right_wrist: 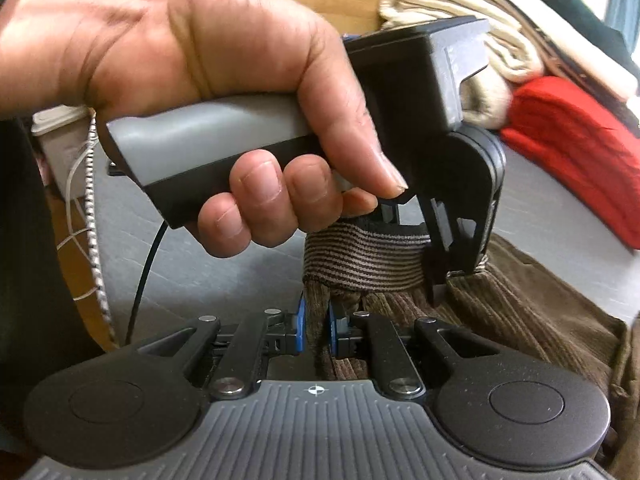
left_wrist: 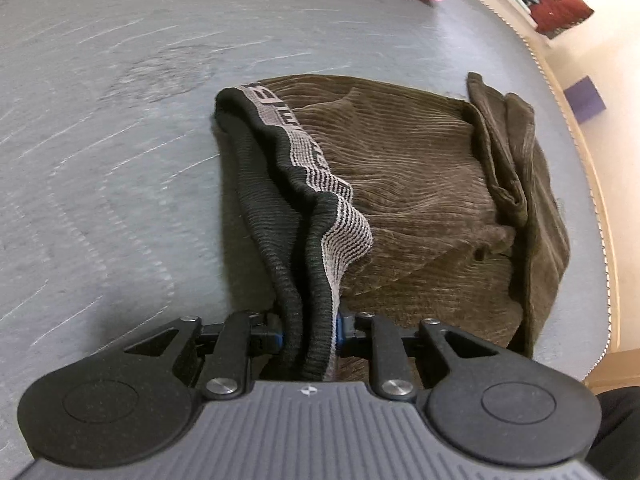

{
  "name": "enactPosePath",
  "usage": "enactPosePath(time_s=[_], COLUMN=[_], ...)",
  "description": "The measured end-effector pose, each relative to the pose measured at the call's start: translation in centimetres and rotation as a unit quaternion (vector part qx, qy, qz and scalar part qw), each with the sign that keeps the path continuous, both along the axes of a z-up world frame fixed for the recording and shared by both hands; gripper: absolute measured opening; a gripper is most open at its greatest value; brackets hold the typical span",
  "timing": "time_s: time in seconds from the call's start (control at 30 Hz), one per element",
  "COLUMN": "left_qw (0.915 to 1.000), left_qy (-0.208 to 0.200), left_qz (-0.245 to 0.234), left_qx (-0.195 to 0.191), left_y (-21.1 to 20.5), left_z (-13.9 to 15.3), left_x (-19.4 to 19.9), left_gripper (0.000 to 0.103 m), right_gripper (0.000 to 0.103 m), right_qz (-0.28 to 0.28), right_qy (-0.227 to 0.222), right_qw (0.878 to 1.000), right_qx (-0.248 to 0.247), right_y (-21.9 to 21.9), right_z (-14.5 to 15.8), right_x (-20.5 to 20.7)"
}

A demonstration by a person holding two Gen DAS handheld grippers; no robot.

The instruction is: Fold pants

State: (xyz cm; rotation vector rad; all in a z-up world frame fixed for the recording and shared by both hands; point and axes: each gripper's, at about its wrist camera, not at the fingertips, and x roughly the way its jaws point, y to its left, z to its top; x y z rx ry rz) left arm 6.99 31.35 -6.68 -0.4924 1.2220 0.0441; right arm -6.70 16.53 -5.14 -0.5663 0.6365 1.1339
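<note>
Brown corduroy pants [left_wrist: 420, 184] with a black and grey striped elastic waistband [left_wrist: 304, 216] lie partly folded on the grey table [left_wrist: 100, 160]. My left gripper [left_wrist: 308, 330] is shut on the waistband, which runs up from the pads and hangs lifted off the table. In the right wrist view my right gripper [right_wrist: 316, 326] is shut on a bunch of the brown corduroy just under the striped waistband [right_wrist: 360, 258]. The other gripper [right_wrist: 452, 272], held by a hand [right_wrist: 200, 80], sits right in front, clamped on the same waistband.
A red knit garment [right_wrist: 572, 148] and cream folded cloths [right_wrist: 460, 28] lie stacked at the table's far side. The table's rounded edge [left_wrist: 592, 184] runs close to the right of the pants. A purple block [left_wrist: 585, 98] sits on the floor beyond.
</note>
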Motion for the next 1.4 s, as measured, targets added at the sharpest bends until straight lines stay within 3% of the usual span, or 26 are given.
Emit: enactPosePath(time_s=[0.1, 0.2, 0.27, 0.37, 0.57, 0.7, 0.83, 0.9, 1.0, 1.1, 1.27, 1.4], left_qw=[0.9989, 0.9969, 0.994, 0.9879, 0.9813, 0.9714, 0.9672, 0.9716, 0.9733, 0.973, 0.976, 0.976], left_qy=[0.003, -0.007, -0.018, -0.043, -0.144, -0.197, -0.202, -0.162, -0.15, -0.142, -0.12, -0.111], left_qz=[0.025, 0.061, 0.066, 0.043, 0.032, -0.002, -0.023, -0.032, -0.031, -0.027, -0.016, -0.027], left_qx=[0.039, 0.049, 0.086, 0.142, 0.124, 0.132, 0.153, 0.17, 0.171, 0.18, 0.181, 0.185], left_y=[0.1, 0.4, -0.1, -2.4, -6.2, -10.1, -13.5, -14.6, -15.1, -14.7, -14.4, -14.8], left_z=[1.2, 3.1, 4.4, 6.8, 14.2, 17.5, 15.9, 13.5, 12.8, 11.9, 10.2, 9.2], left_x=[0.0, -0.2, 0.0, 0.0, -1.8, -3.9, -4.2, -3.1, -2.1, -1.1, 1.1, 2.2], left_gripper=[0.04, 0.044, 0.044, 0.044, 0.042, 0.042, 0.042, 0.041, 0.041, 0.041, 0.043, 0.047], right_gripper=[0.019, 0.038, 0.04, 0.041, 0.042, 0.049, 0.05, 0.05, 0.05, 0.05, 0.05, 0.052], right_qz=[-0.023, -0.02, -0.006, -0.029, -0.144, -0.22, -0.304, -0.353, -0.418, -0.449, -0.467, -0.441], right_qy=[0.014, 0.04, 0.032, 0.016, 0.002, -0.001, 0.003, 0.011, -0.004, -0.006, 0.032, 0.058], right_qw=[0.999, 0.999, 0.999, 0.999, 0.986, 0.97, 0.946, 0.928, 0.906, 0.887, 0.878, 0.892], right_qx=[-0.023, -0.014, -0.004, 0.016, 0.086, 0.108, 0.114, 0.121, 0.071, 0.109, 0.098, 0.076], right_y=[0.0, -2.1, -4.4, -8.3, -18.3, -23.9, -27.8, -29.3, -29.2, -30.1, -29.5, -26.6], right_z=[-0.4, 0.7, 2.1, 4.5, 9.7, 10.2, 7.8, 5.8, 2.7, 2.7, 0.2, -1.9], right_x=[0.1, 0.5, 1.1, 2.6, 10.1, 14.9, 18.9, 20.3, 22.2, 24.2, 27.6, 29.9])
